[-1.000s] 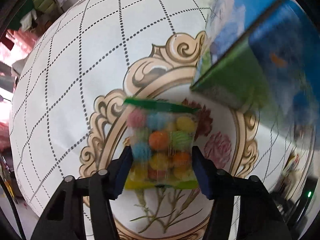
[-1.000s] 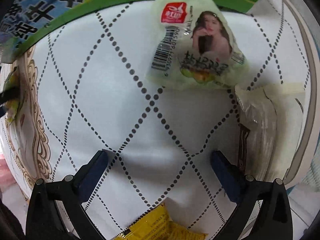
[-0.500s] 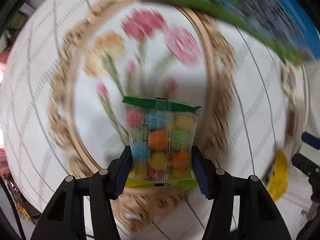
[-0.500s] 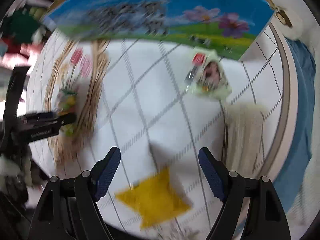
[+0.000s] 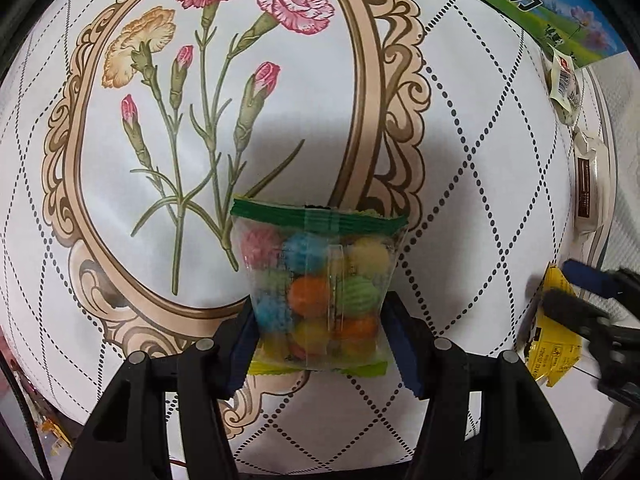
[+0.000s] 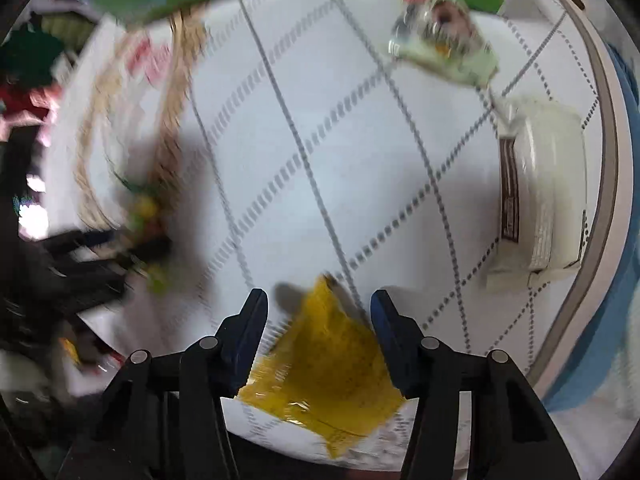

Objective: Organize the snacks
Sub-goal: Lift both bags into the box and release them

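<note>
While the white quilted bench cover (image 5: 460, 184) with its dotted diamond lines lies bare between the two grippers, its far side is closed off by a green-and-blue printed carton (image 5: 552, 12), and its curved rim (image 6: 608, 128) runs down the right side of the right wrist view. Near that rim lie a pale portrait-printed snack packet (image 6: 444, 46) and a white wrapped block (image 6: 548, 192), apart from each other.

The left gripper (image 5: 320, 340) holds a clear packet of coloured candy balls with a green top seal (image 5: 316, 280) above the printed carnation frame; its fingers (image 5: 400, 344) press the packet's lower sides, though they are easing slightly apart.

The right gripper (image 6: 318, 344) is closing; a crumpled yellow foil snack packet (image 6: 324, 372) sits between its fingers at the bench's near edge, and motion blur hides whether both touch it.
</note>
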